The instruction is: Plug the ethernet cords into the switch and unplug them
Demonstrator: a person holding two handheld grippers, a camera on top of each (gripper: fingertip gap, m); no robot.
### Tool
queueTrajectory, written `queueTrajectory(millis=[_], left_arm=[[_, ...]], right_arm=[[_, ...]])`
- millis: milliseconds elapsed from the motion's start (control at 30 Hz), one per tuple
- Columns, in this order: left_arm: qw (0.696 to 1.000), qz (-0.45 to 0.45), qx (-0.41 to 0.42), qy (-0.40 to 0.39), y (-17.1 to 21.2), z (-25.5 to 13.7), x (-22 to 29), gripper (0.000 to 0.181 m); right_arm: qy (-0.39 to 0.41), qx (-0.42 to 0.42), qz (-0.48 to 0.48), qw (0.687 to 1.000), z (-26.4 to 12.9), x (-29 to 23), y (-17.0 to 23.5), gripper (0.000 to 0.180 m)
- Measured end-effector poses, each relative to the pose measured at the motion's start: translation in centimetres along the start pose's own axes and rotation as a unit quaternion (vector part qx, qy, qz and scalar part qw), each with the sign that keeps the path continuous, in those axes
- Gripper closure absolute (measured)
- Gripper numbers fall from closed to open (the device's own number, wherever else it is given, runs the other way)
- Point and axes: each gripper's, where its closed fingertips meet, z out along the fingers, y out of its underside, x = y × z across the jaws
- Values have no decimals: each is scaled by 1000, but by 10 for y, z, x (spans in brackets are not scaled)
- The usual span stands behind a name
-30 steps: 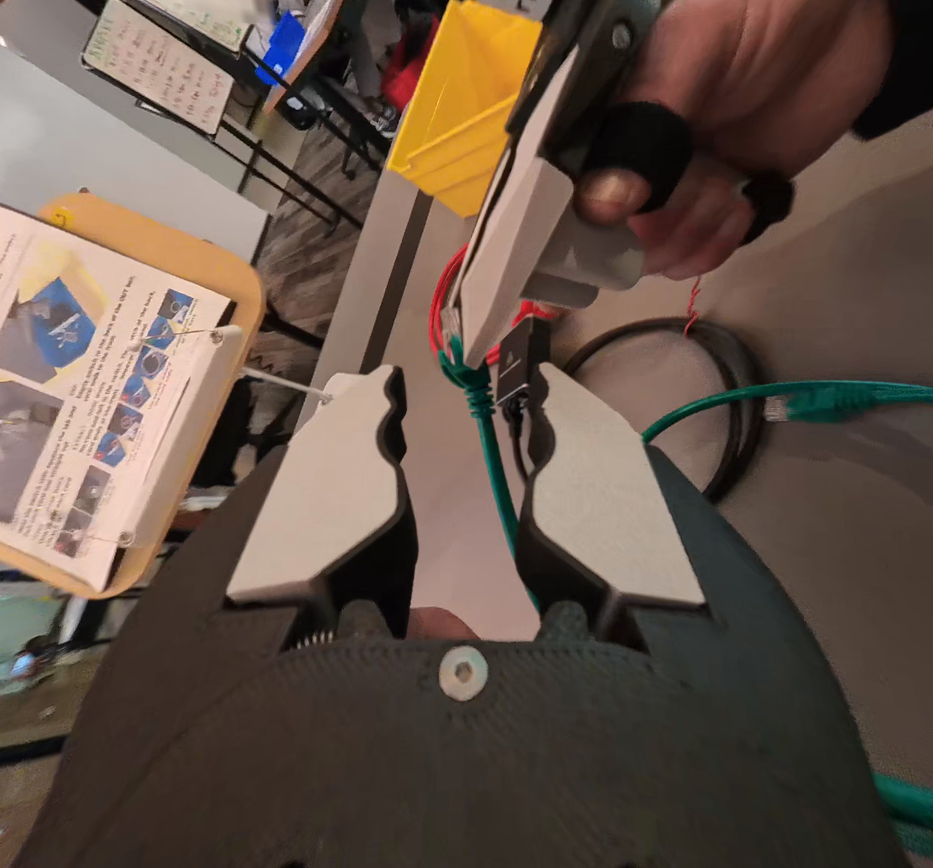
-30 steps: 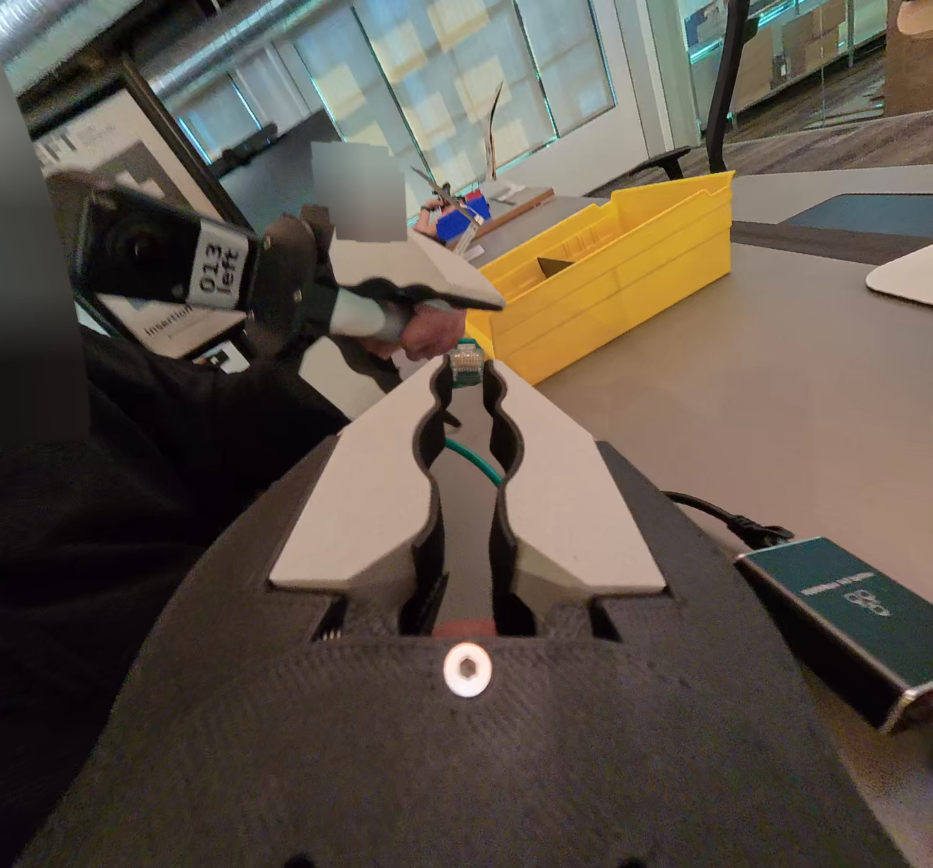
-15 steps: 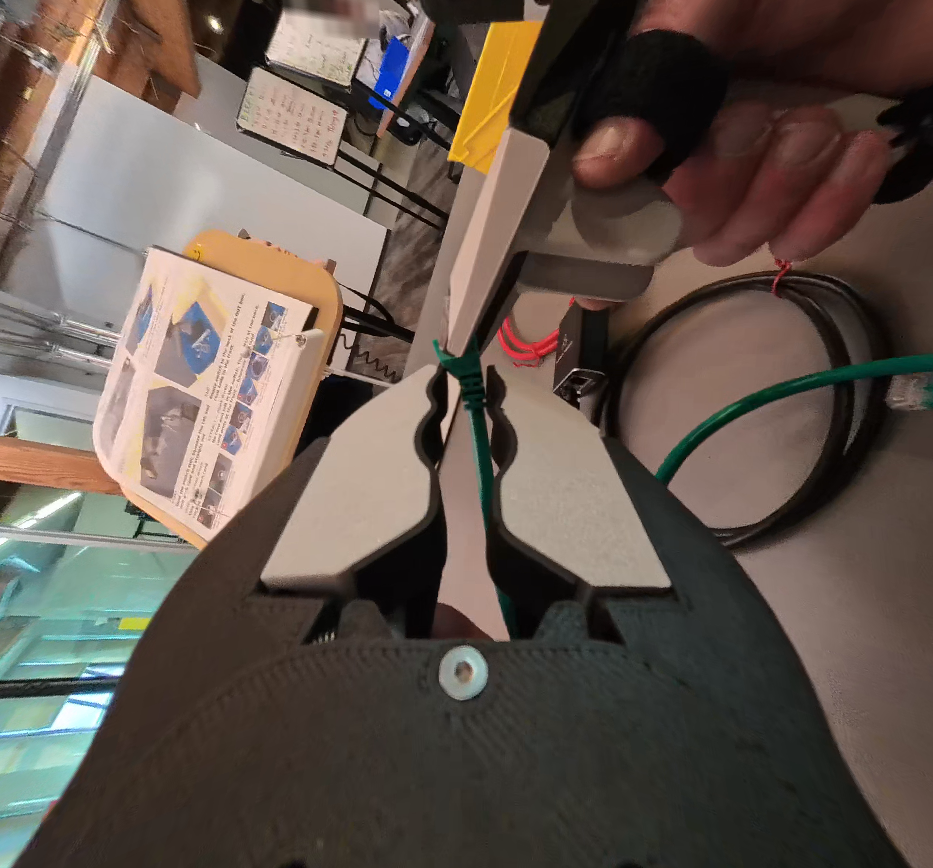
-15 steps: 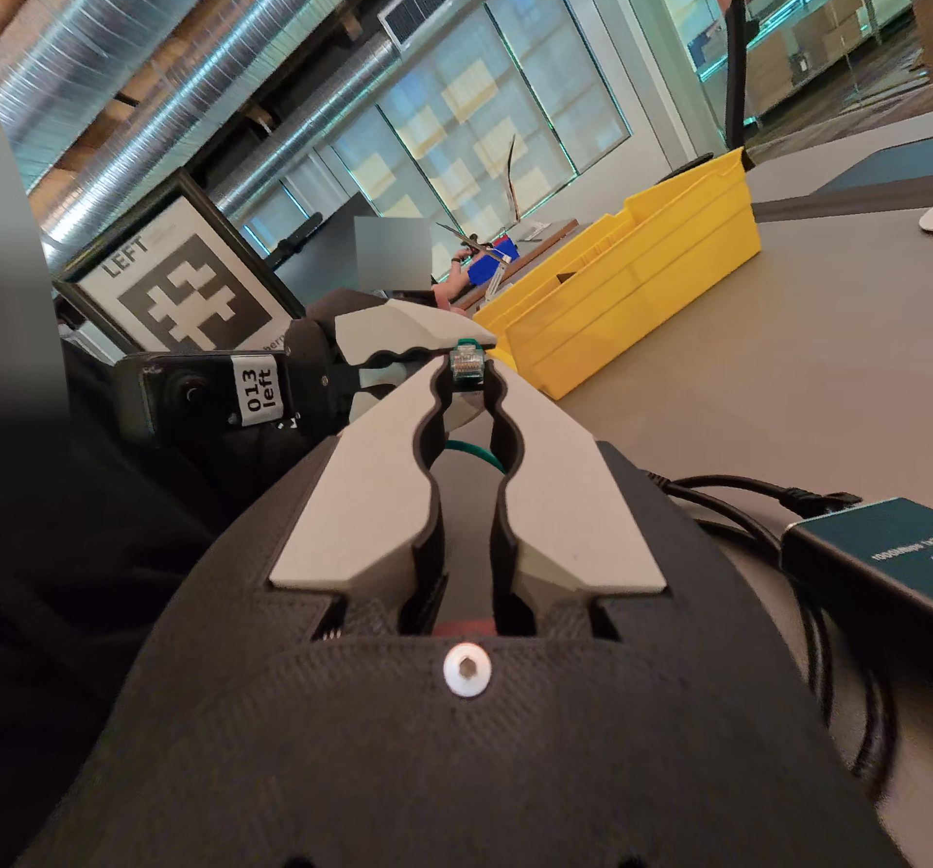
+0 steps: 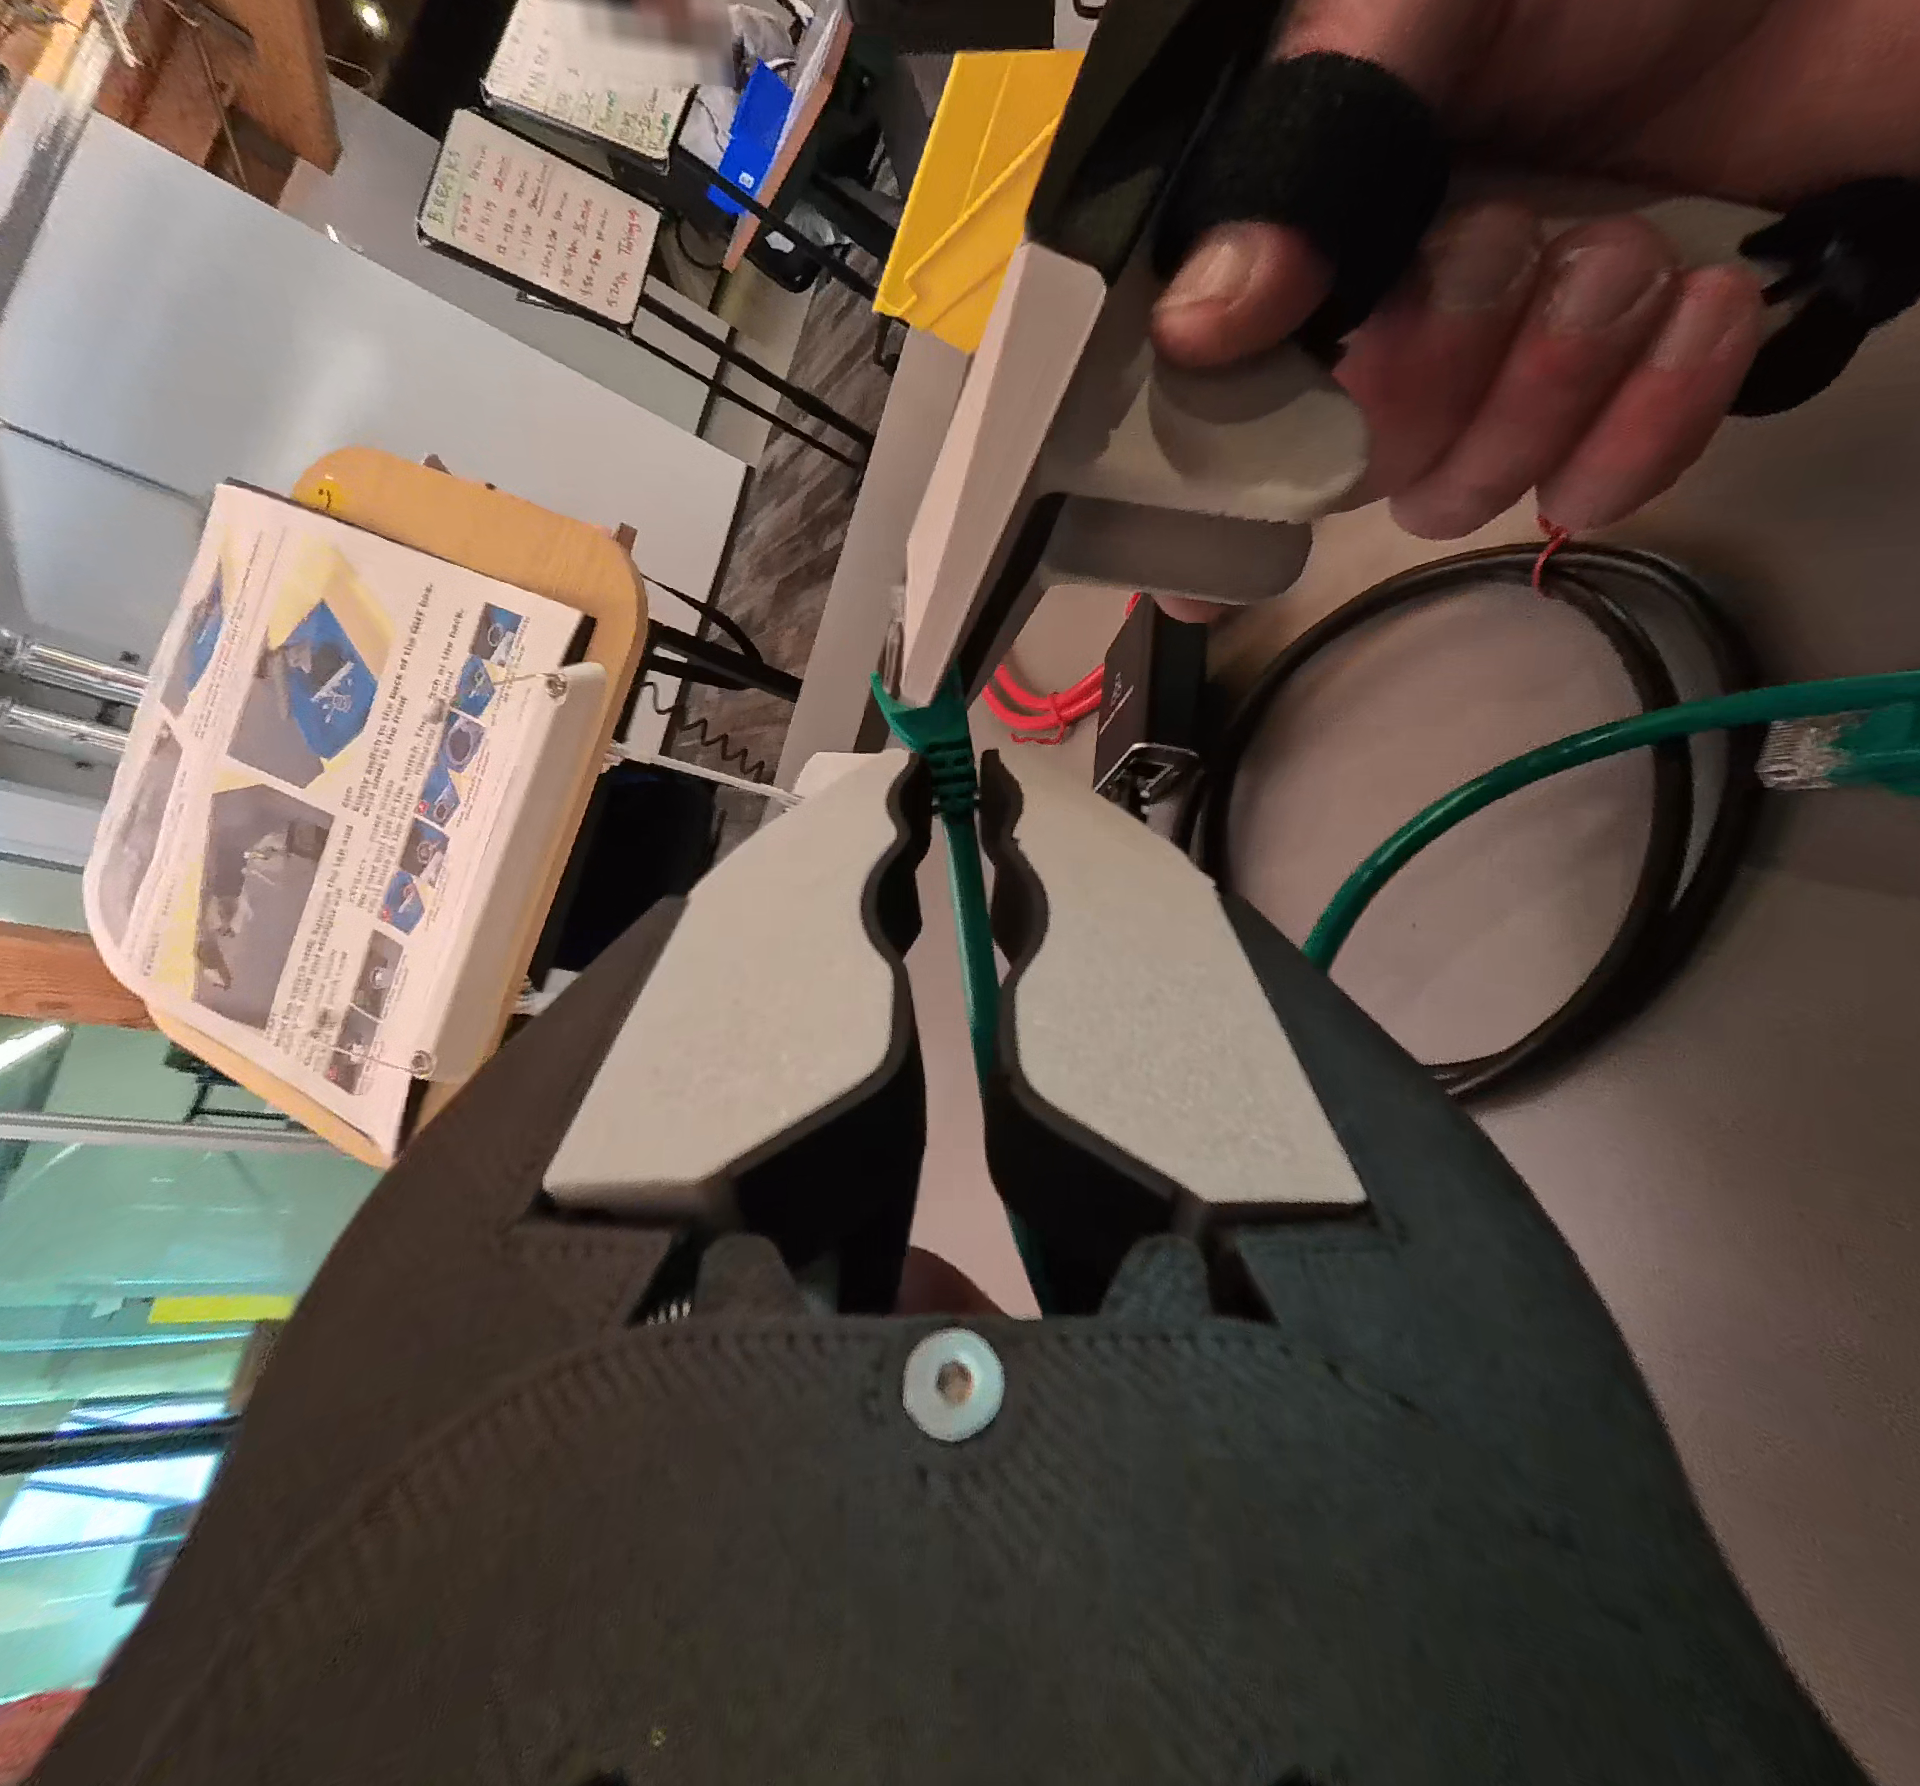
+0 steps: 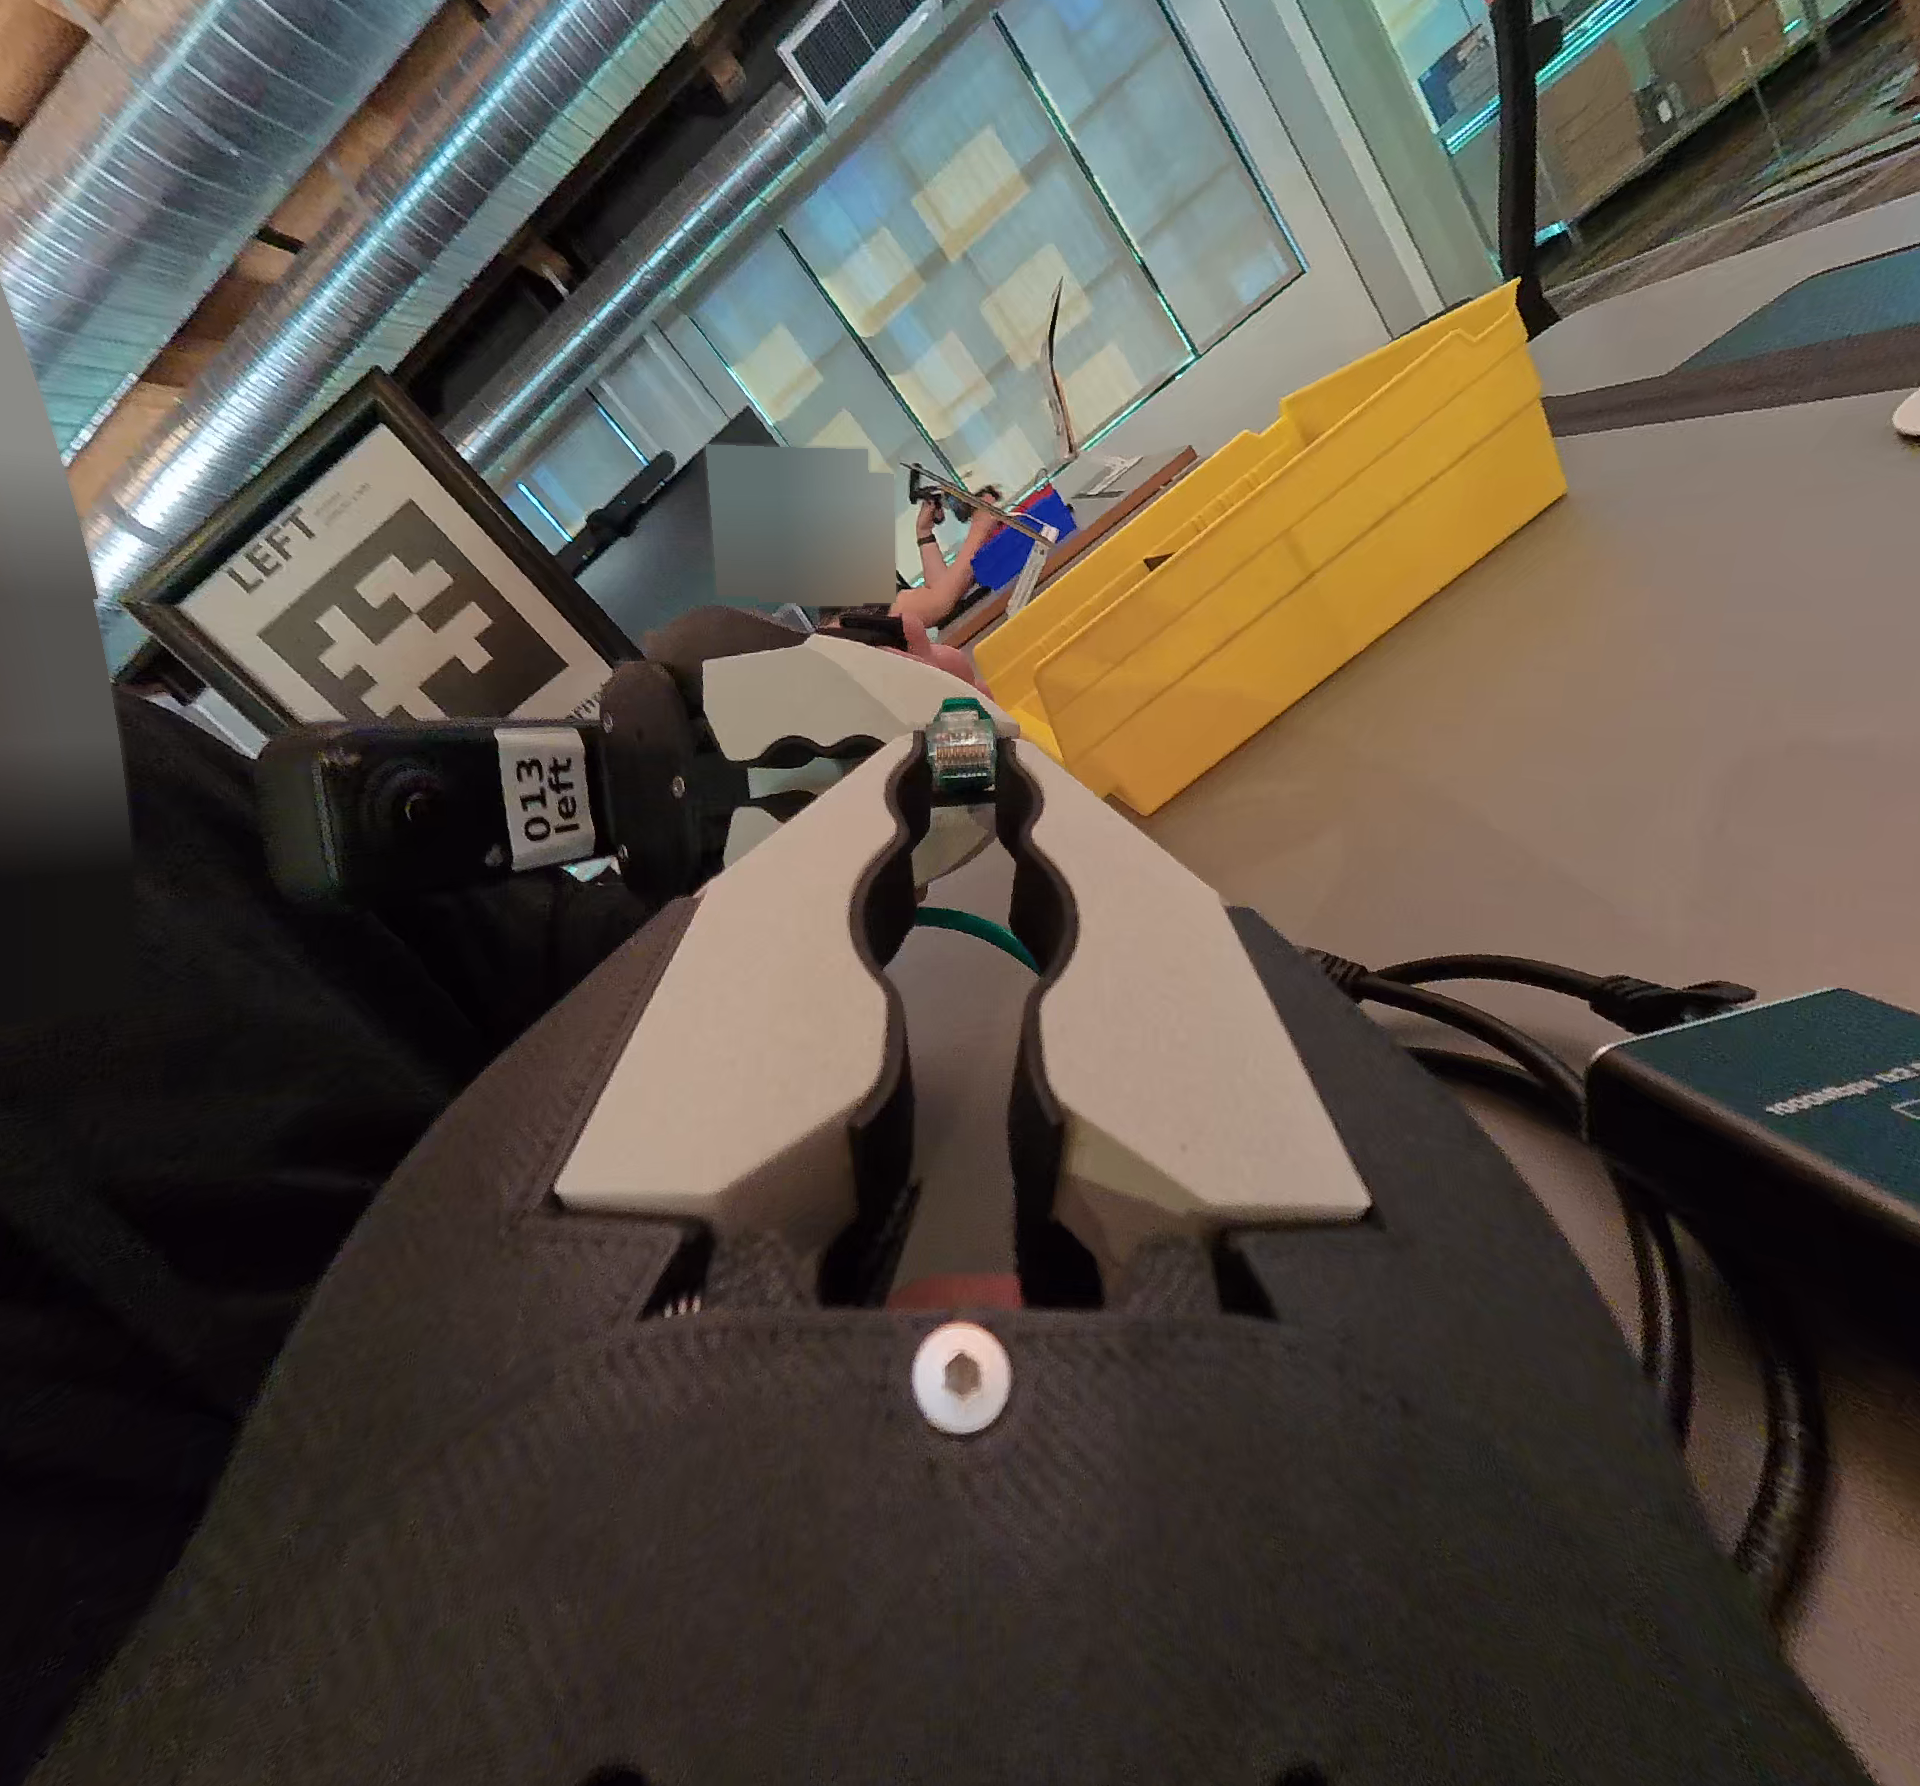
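Note:
A green ethernet cord [image 5: 977,915] runs between my left gripper's fingers. My left gripper [image 5: 951,780] is shut on the cord's ribbed boot, just behind the plug. My right gripper [image 6: 961,760] is shut on that cord's clear plug [image 6: 961,747], which points away from it. In the left wrist view the right gripper [image 5: 925,666] comes down from above, right at my left fingertips. The dark switch [image 6: 1766,1102] lies on the grey table to the right; it also shows in the left wrist view [image 5: 1132,687]. A second green plug [image 5: 1829,749] hangs free at the right.
A coiled black cable [image 5: 1673,863] lies by the switch, and a black lead [image 6: 1507,988] runs to it. A yellow bin [image 6: 1299,573] stands farther back on the table. An instruction sheet on a board [image 5: 343,801] stands off the table's left edge. A framed marker sign [image 6: 384,614] is behind. Left and right tips are no more than a few centimetres apart.
My left gripper was open a second ago and has shut on the green cord behind the plug. Both grippers have tilted and drawn together; the right one still holds the plug.

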Motion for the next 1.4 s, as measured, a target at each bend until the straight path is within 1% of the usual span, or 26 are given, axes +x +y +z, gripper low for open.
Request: queueTrajectory(millis=[67,167,233,267,333,400,433,467,500,533,567,633,700,733,800,900,1000,1067,1100,1133,1167,1267,1333,1400], left_arm=[[1000,-5,-5,6,5,0,0,172],[1000,-1,-18,15,17,-3,-4,172],[1000,8,-20,21,23,-5,-5,172],[999,10,-26,23,28,-5,-5,172],[999,10,-32,24,36,-5,-5,172],[999,14,-36,18,41,-5,-8,172],[999,17,-36,16,42,-5,-8,172],[999,21,-34,15,41,-4,-7,173],[999,24,-34,15,41,-4,-6,172],[999,28,-34,18,41,-3,-4,173],[999,34,-34,16,40,-2,-4,173],[999,38,-33,16,39,-2,-4,173],[998,39,-36,15,40,-2,-4,173],[998,40,-40,15,41,-2,-4,172],[998,41,-48,21,45,-2,-3,173],[997,43,-53,27,49,-1,1,173],[997,42,-51,34,49,3,5,172],[997,43,-52,37,50,4,8,173],[997,43,-52,38,50,5,9,173],[997,41,-51,38,50,5,9,172],[997,39,-52,38,51,5,9,173],[997,41,-56,40,53,6,11,173],[997,39,-59,42,55,7,12,172],[996,38,-67,38,57,7,10,173]], right_arm=[[19,-9,-20,1000,1,2,1,169],[78,-18,-75,994,-3,9,-9,142],[128,-54,-142,980,-8,12,-13,133],[159,-82,-181,967,-10,16,-14,130],[197,-160,-255,933,-13,19,-12,126],[215,-252,-314,890,-16,22,-11,128],[217,-307,-351,857,-19,26,-10,128],[213,-374,-384,817,-23,32,-7,125],[209,-438,-411,772,-29,40,-4,120],[200,-492,-421,736,-34,49,-1,107],[175,-538,-409,716,-37,56,6,108],[115,-589,-376,706,-37,66,20,109],[76,-634,-341,690,-44,83,33,110],[69,-650,-333,680,-47,95,37,110],[61,-670,-310,672,-53,113,43,107],[47,-687,-309,656,-58,126,51,109],[43,-691,-308,653,-58,131,49,119],[54,-718,-316,618,-71,142,49,116],[55,-725,-315,610,-75,145,52,116],[54,-723,-311,615,-75,146,55,118],[48,-715,-304,628,-71,145,57,121],[38,-698,-279,658,-65,143,57,121],[32,-695,-267,667,-64,143,56,121],[43,-697,-261,666,-66,144,52,121]])
